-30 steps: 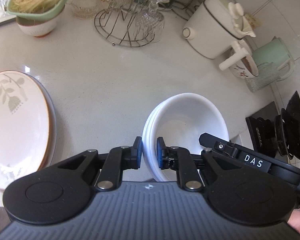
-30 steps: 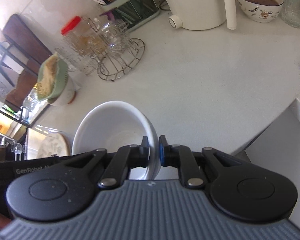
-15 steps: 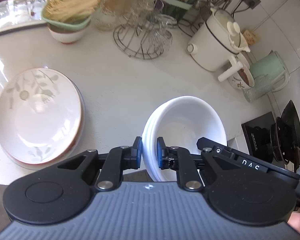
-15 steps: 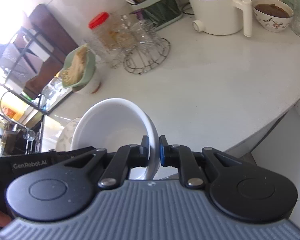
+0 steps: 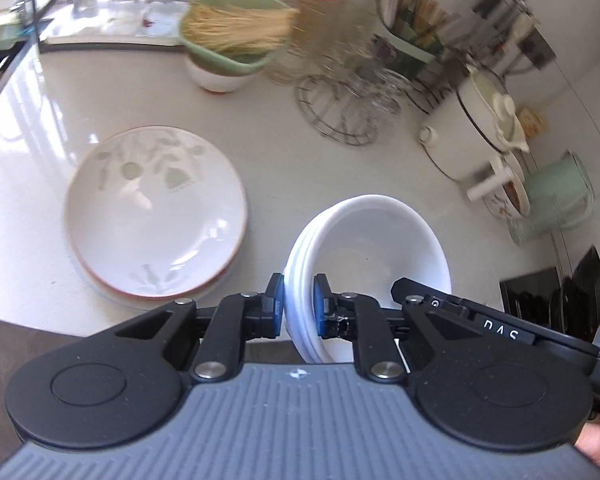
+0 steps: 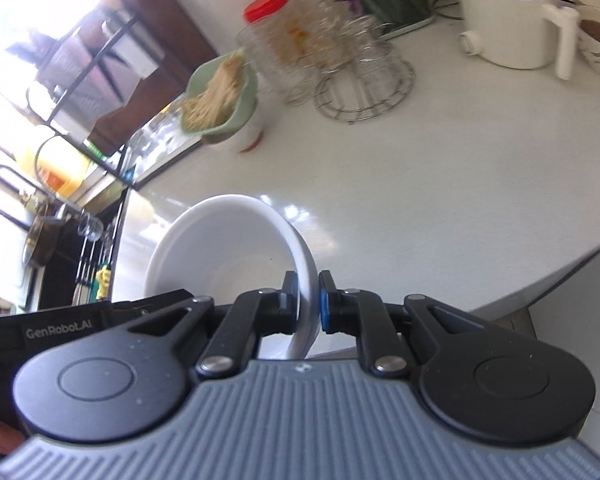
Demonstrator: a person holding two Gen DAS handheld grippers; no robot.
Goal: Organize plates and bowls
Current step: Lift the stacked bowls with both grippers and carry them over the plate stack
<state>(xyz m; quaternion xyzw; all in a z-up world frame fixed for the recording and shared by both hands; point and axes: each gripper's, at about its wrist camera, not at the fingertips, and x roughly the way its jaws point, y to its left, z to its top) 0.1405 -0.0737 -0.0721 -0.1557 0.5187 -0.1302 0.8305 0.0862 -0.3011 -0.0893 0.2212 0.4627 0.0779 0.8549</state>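
Both claws — left claw [image 5: 296, 306], right claw [image 6: 309, 304] — on stacked white bowls [image 5: 370, 248].

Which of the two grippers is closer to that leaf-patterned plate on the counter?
Left. The left gripper grips the stacked white bowls on the rim facing the leaf-patterned plate; the right gripper grips the far rim.

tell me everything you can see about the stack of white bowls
The stack of white bowls is plain, glossy and ceramic-looking, with several nested rims showing on its left edge. It is empty inside and tilted, held over the pale countertop beside the leaf-patterned plates. The left claw pinches its near rim on one side; the right claw clamps the opposite rim.
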